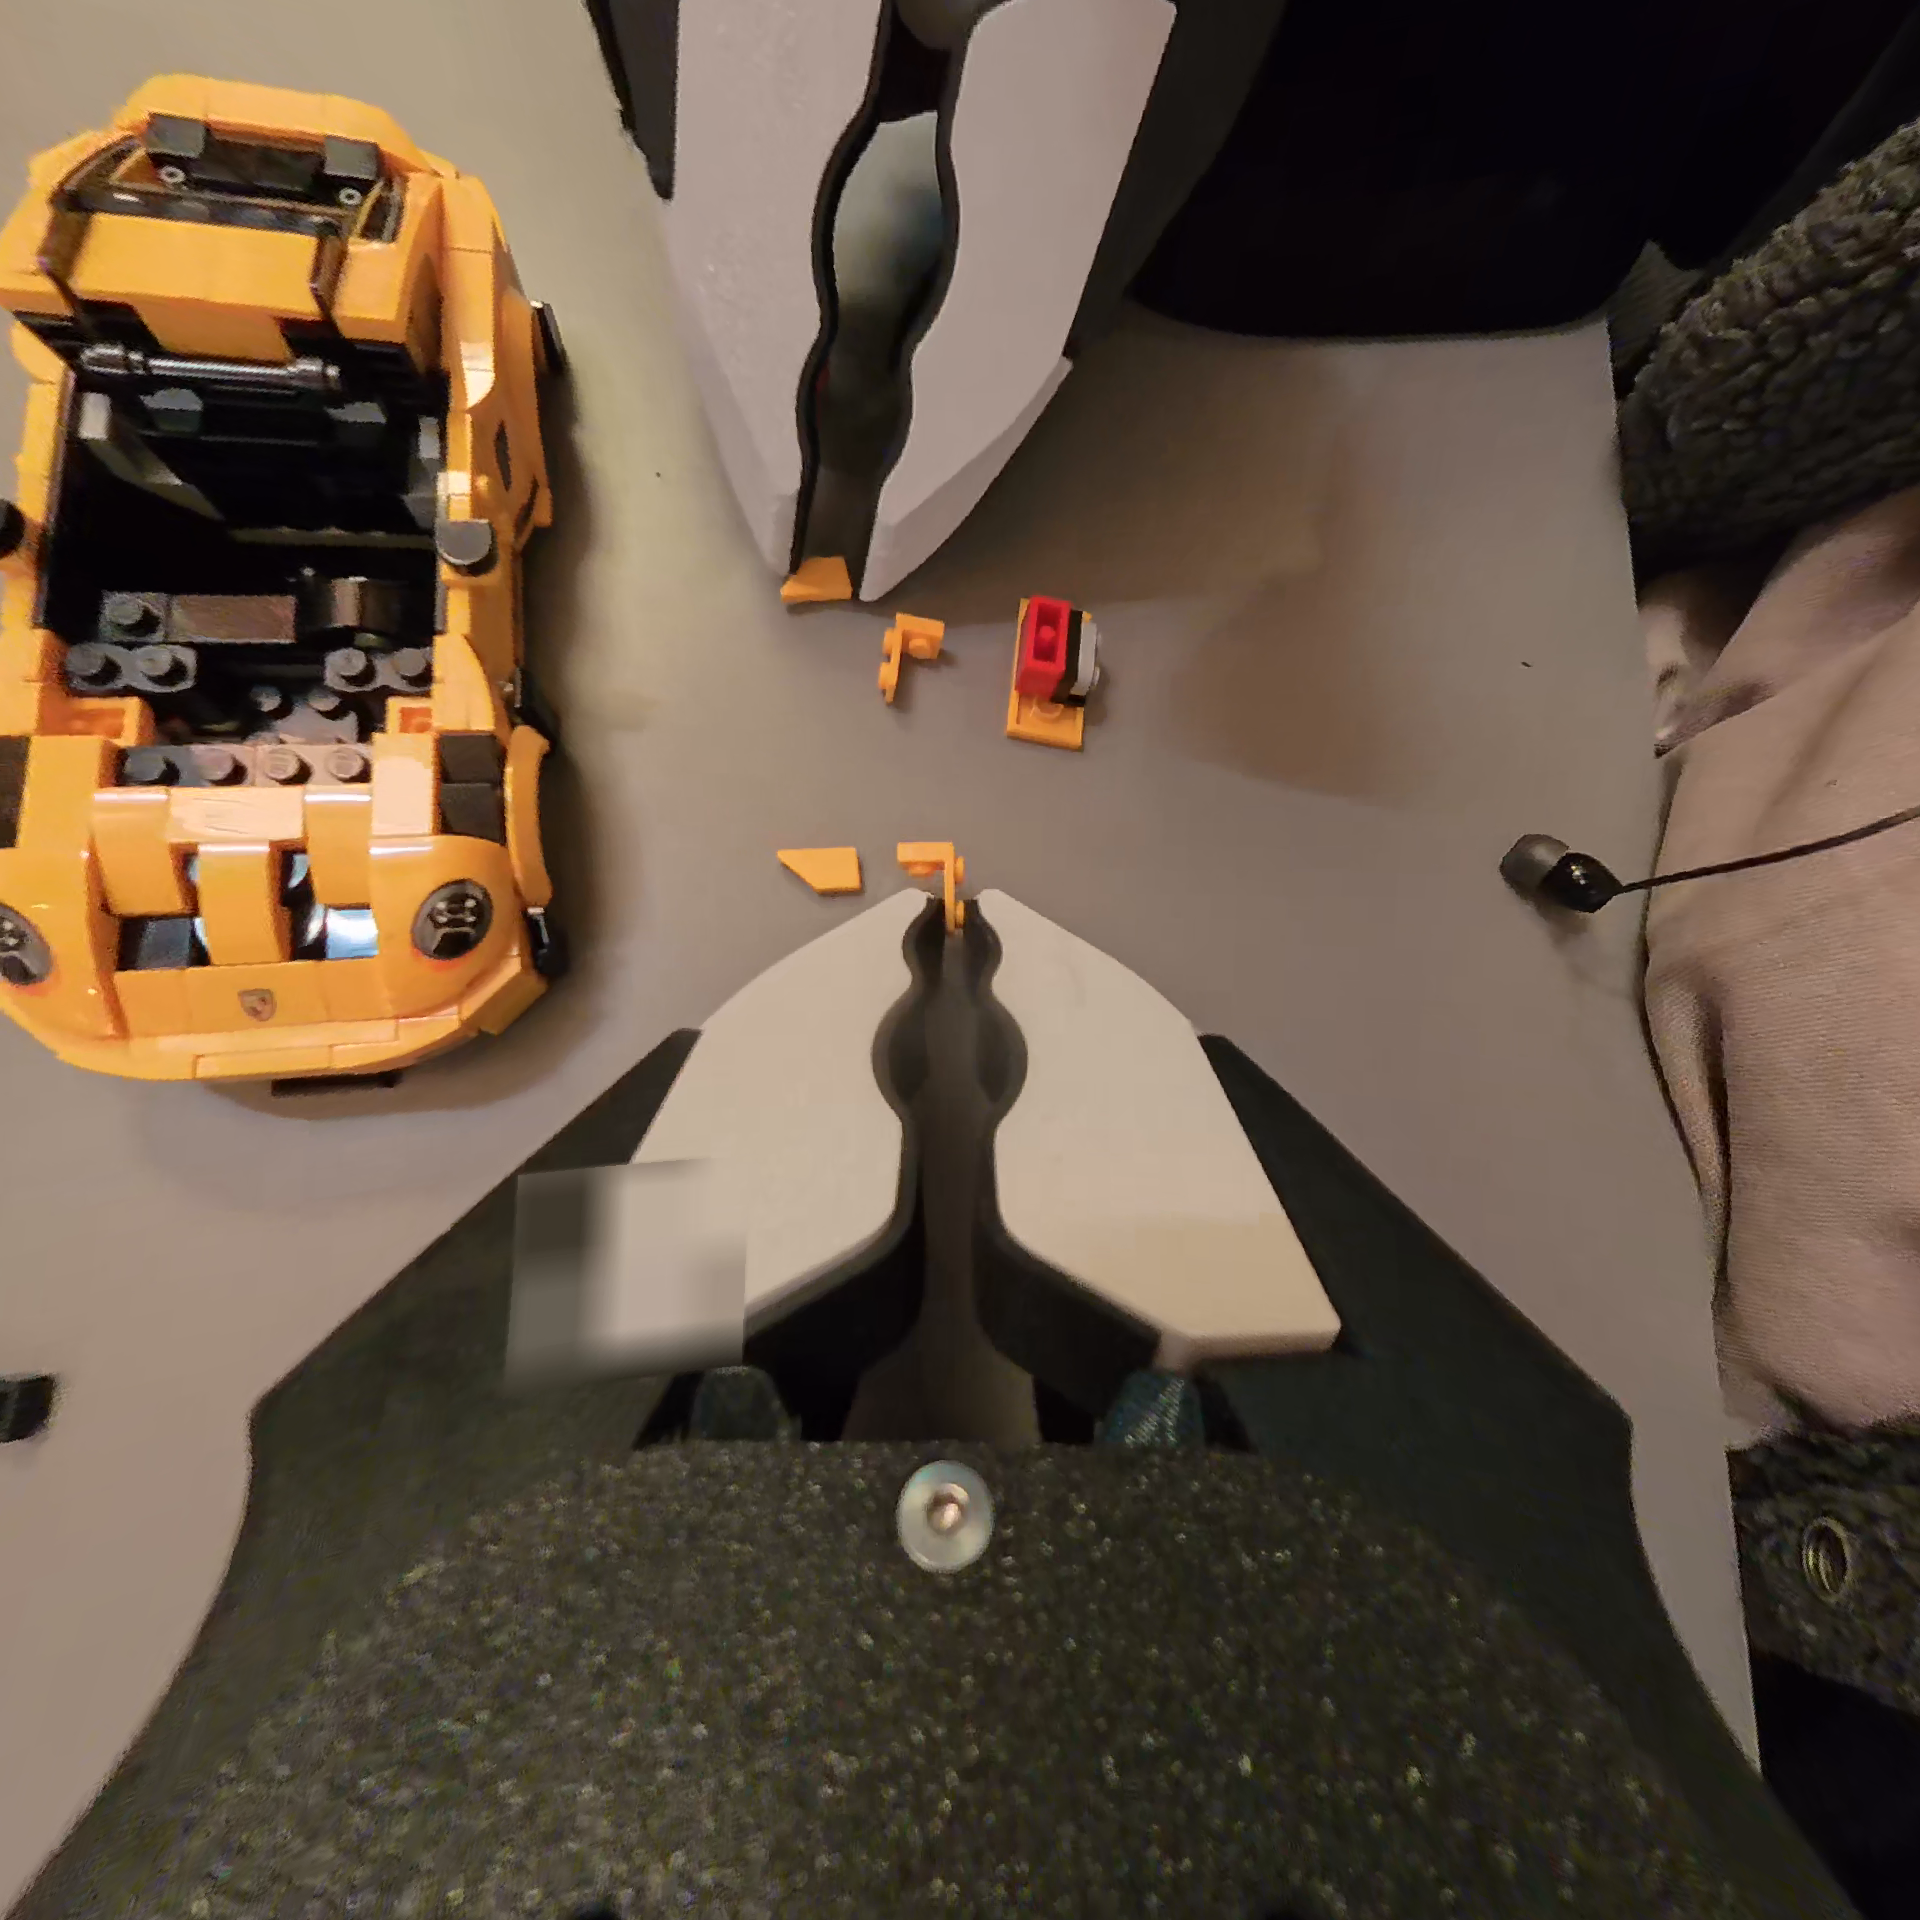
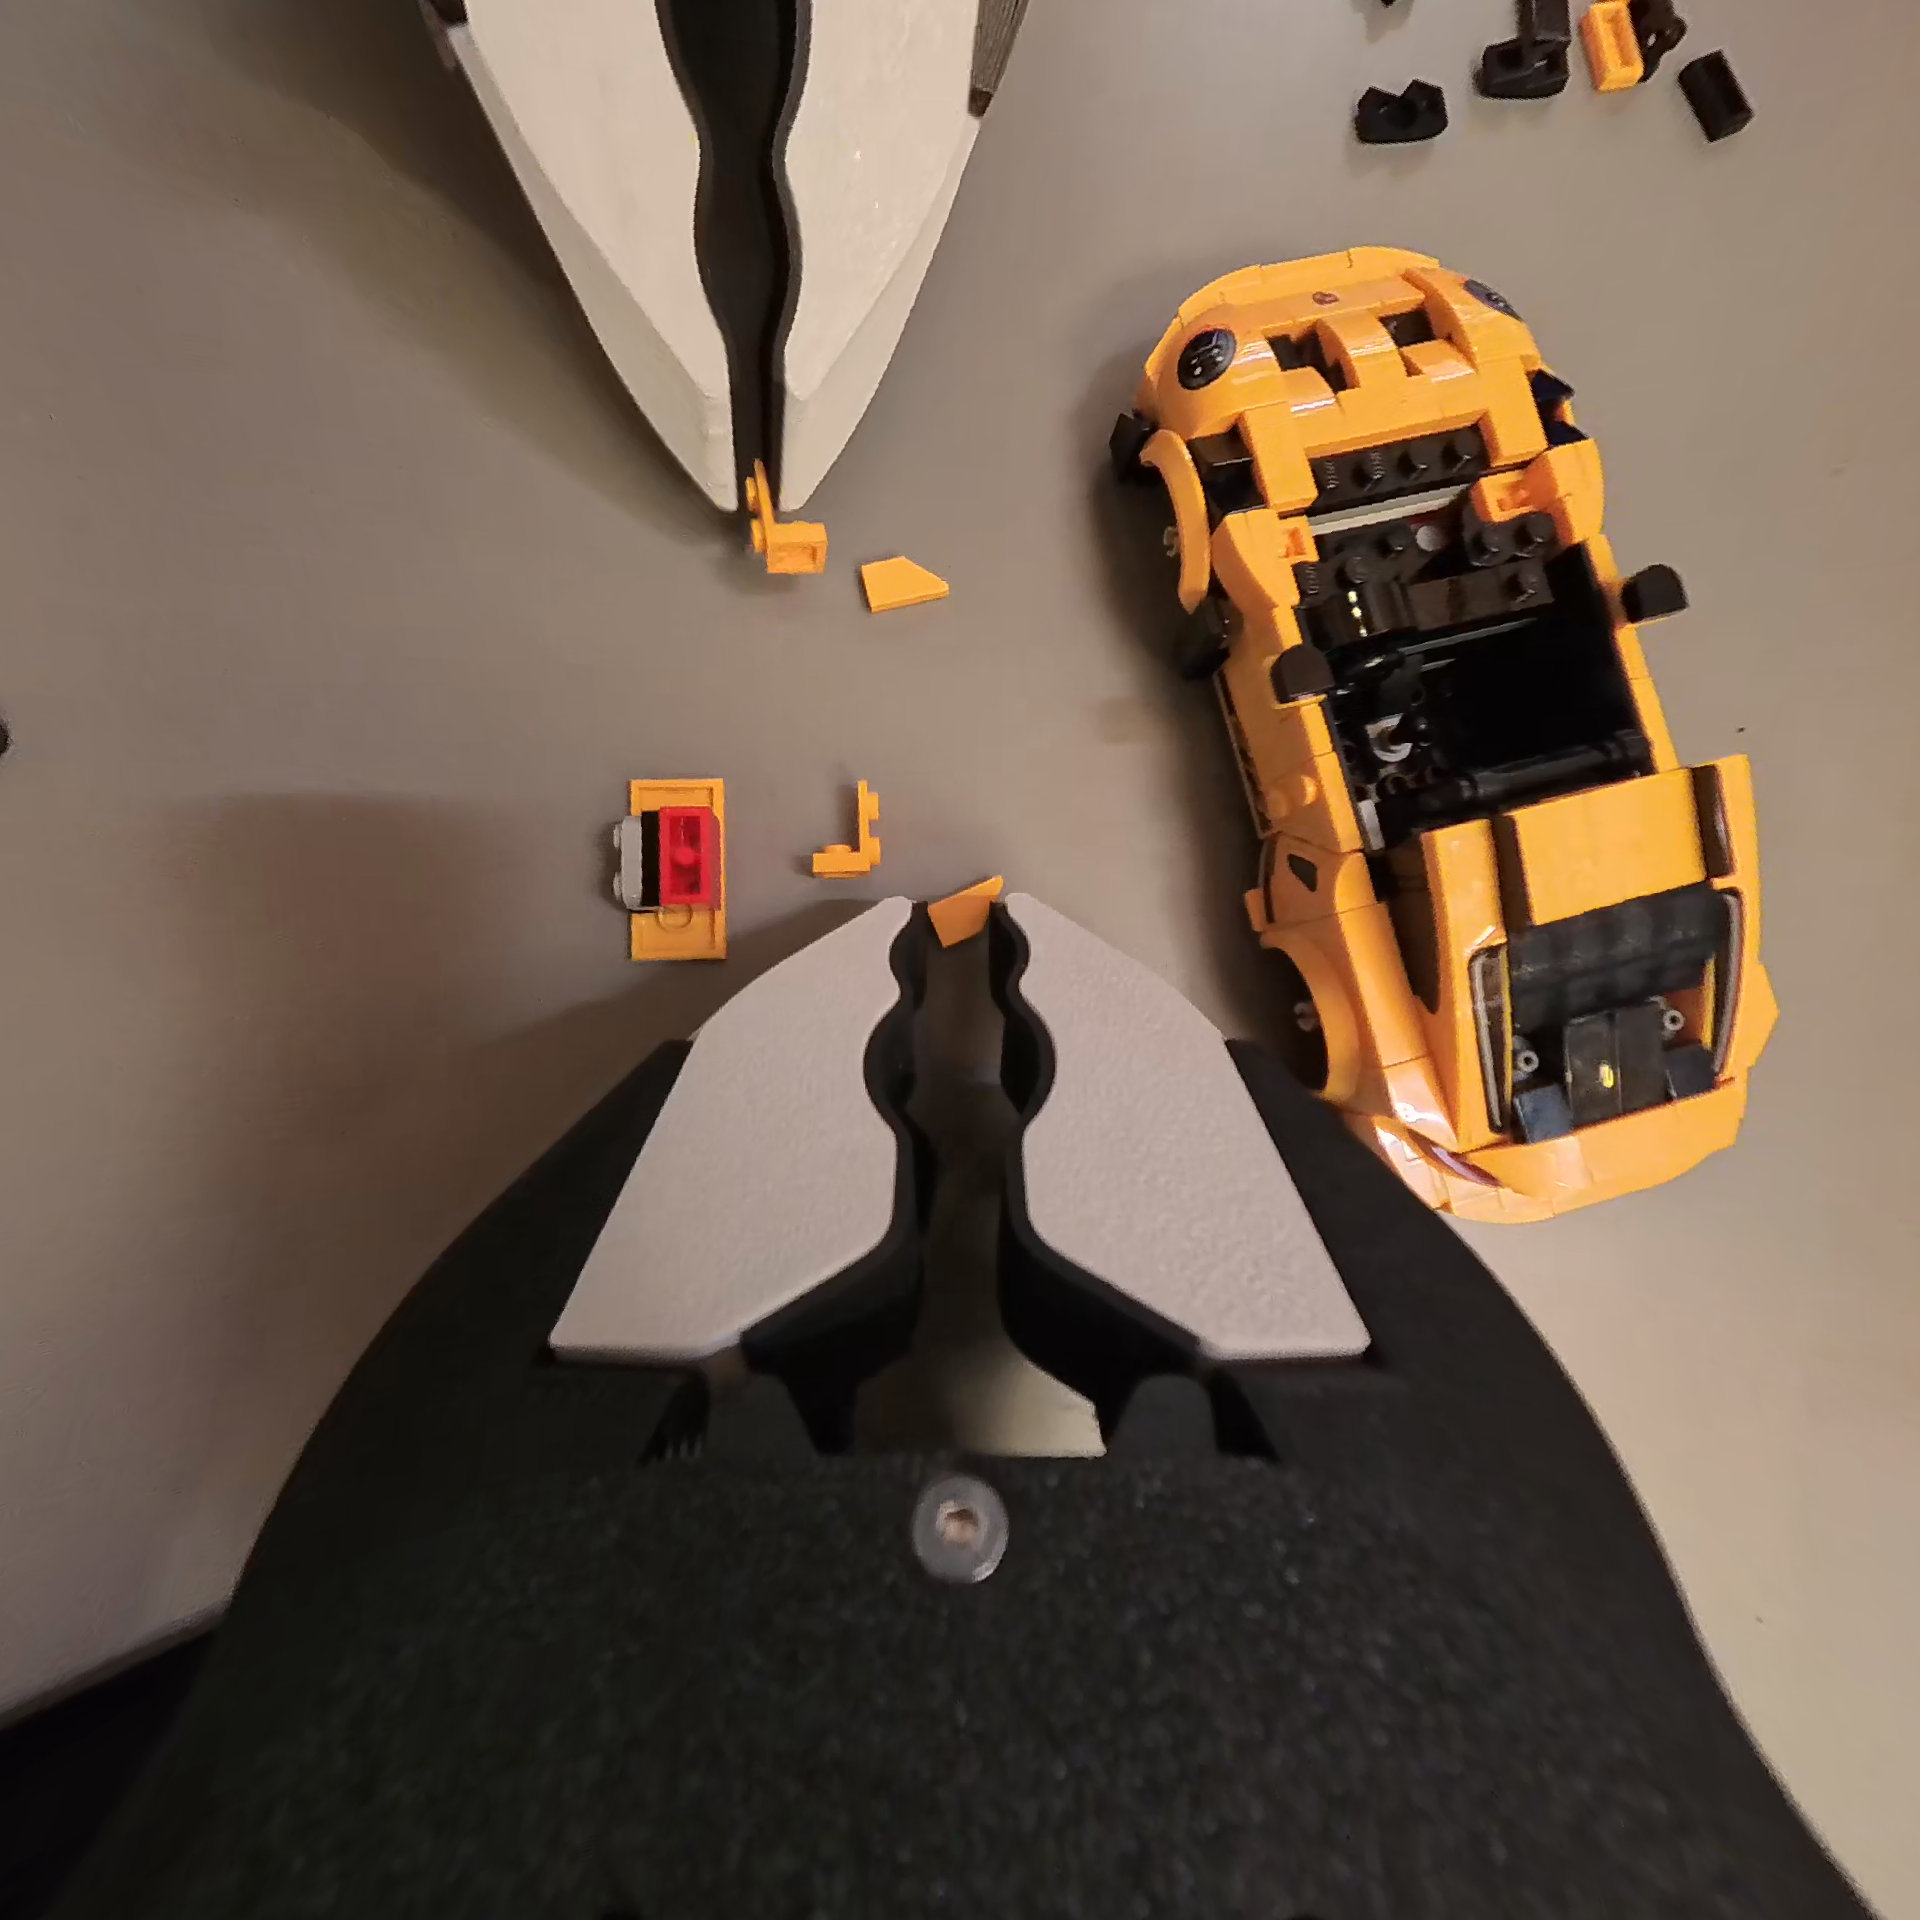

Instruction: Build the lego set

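The orange lego car (image 1: 270,582) stands on the grey table, roof off; it also shows in the right wrist view (image 2: 1455,748). My left gripper (image 1: 951,906) is shut on one leg of a small orange bracket (image 1: 928,860), which is also in the right wrist view (image 2: 787,542). My right gripper (image 2: 961,912) is shut on an orange wedge tile (image 2: 966,906), which is also in the left wrist view (image 1: 818,580). The two grippers face each other tip to tip. Between them lie a second bracket (image 1: 909,655), a second wedge tile (image 1: 821,868) and a small red-on-orange assembly (image 1: 1049,670).
Several loose black pieces and an orange one (image 2: 1605,47) lie at the far corner past the car. A black earbud on a cord (image 1: 1558,873) lies by a person's clothing (image 1: 1787,779) at the table edge (image 1: 1631,623). A black piece (image 1: 21,1408) sits at the left border.
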`<state>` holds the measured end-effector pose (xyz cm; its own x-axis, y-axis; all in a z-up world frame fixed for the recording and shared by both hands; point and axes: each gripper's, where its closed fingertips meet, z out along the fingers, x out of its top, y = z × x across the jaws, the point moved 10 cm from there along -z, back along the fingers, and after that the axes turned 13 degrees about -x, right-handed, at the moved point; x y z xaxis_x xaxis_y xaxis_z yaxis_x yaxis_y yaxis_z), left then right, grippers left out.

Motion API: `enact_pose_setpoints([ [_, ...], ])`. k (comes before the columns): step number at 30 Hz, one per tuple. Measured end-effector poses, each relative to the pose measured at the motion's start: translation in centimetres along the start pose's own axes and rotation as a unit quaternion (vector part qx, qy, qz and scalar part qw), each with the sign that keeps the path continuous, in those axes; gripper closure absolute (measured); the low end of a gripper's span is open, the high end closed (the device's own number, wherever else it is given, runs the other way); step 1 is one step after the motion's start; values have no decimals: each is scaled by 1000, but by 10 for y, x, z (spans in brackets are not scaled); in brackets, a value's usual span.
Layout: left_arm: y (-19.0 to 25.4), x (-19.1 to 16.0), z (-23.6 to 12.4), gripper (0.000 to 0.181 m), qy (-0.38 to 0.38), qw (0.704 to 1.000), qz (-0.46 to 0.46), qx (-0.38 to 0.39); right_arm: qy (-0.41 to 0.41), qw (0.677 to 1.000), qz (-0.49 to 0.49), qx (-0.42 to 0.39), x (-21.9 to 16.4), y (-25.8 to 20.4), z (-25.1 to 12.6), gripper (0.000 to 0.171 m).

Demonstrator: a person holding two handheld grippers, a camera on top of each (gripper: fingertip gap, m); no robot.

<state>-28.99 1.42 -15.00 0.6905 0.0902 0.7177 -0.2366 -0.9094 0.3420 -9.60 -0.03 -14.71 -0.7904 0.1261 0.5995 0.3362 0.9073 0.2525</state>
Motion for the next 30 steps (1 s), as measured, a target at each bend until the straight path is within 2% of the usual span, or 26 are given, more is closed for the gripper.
enact_pose_setpoints([
  [21, -2, 1, -6, 166, 30, 999, -9, -7, 11, 1000, 11, 0, -4, 4, 0, 160],
  [30, 2, 0, 5, 163, -22, 999, 22, 21, 4, 1000, -1, -6, -2, 0, -1, 160],
])
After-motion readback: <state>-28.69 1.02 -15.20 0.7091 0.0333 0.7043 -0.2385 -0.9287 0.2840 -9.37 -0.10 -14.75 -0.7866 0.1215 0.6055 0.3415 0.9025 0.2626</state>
